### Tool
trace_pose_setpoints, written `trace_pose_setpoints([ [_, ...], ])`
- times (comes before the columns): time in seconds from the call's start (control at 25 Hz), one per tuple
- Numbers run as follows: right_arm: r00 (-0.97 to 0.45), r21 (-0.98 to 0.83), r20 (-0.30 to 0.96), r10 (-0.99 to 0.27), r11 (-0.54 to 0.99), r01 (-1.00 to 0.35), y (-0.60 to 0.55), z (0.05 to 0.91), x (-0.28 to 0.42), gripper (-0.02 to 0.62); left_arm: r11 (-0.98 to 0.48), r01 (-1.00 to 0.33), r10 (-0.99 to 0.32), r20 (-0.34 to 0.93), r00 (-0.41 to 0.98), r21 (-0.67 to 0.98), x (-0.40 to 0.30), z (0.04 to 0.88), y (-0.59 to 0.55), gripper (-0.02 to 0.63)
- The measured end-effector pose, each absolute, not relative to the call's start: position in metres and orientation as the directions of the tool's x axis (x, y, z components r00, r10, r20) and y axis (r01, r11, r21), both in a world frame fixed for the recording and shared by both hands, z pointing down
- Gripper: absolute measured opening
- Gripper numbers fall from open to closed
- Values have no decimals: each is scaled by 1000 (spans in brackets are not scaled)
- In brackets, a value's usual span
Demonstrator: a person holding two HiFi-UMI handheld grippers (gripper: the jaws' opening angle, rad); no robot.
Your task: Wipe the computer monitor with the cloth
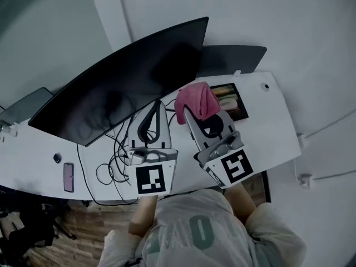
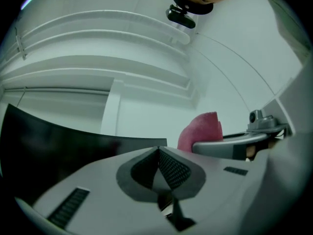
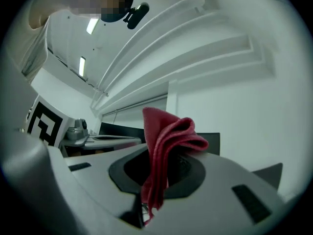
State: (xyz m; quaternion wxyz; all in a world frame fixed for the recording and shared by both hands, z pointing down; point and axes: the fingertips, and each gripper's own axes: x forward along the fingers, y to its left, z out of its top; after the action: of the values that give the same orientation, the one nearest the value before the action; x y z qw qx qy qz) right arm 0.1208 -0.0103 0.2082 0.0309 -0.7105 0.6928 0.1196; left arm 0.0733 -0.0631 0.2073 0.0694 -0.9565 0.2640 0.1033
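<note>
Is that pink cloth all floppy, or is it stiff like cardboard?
Probably floppy: the pink cloth folds over and droops around the jaws of the right hand-held gripper. It looks light too, since a small pinch holds the whole bunch up. It likely won't slip easily; its surface looks fuzzy.

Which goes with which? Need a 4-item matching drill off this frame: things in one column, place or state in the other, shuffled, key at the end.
Things
1. cloth
2. left gripper
3. monitor
4. phone

Place or state
A. lying flat near the front edge of the desk, on the person's left
B. shut, nothing between the jaws
C. pink, pinched in the right gripper
D. dark and curved, standing at the back of the desk

Pairs: 1-C, 2-B, 3-D, 4-A
</note>
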Motion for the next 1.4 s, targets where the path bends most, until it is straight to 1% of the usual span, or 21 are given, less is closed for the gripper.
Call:
trace_pose_setpoints([
  [0.16,89,46,-216,-972,-101,-994,-1,213,153,55,-892,-448,-424,-233,875,-60,102,209,-59,15],
  [0.32,106,30,-217,-970,-115,-993,-12,209,173,55,-897,-433,-406,-219,887,-89,117,214,-73,15],
  [0.4,105,76,-235,-966,-126,-989,-20,195,186,55,-898,-428,-400,-221,889,-97,127,211,-81,15],
  [0.52,110,194,-283,-953,-169,-966,-33,158,218,54,-901,-423,-391,-247,887,-92,146,197,-93,15],
  [0.64,111,326,-317,-942,-218,-920,-48,121,257,55,-904,-416,-376,-280,883,-98,173,182,-107,15],
  [0.76,104,431,-321,-941,-243,-869,-65,98,289,54,-911,-406,-367,-298,881,-78,198,169,-118,15],
  [0.88,90,480,-279,-956,-220,-849,-84,95,308,55,-917,-393,-356,-294,887,-75,213,162,-124,15],
  [1.08,30,571,-177,-984,-127,-811,-117,113,331,55,-930,-362,-325,-310,893,-69,250,161,-130,15],
  [1.2,-9,554,-143,-990,-73,-829,-132,127,338,54,-939,-337,-303,-297,905,-67,272,170,-130,15],
  [1.4,-59,496,-144,-988,-20,-868,-136,137,336,54,-949,-310,-284,-268,921,-57,289,187,-128,15],
])
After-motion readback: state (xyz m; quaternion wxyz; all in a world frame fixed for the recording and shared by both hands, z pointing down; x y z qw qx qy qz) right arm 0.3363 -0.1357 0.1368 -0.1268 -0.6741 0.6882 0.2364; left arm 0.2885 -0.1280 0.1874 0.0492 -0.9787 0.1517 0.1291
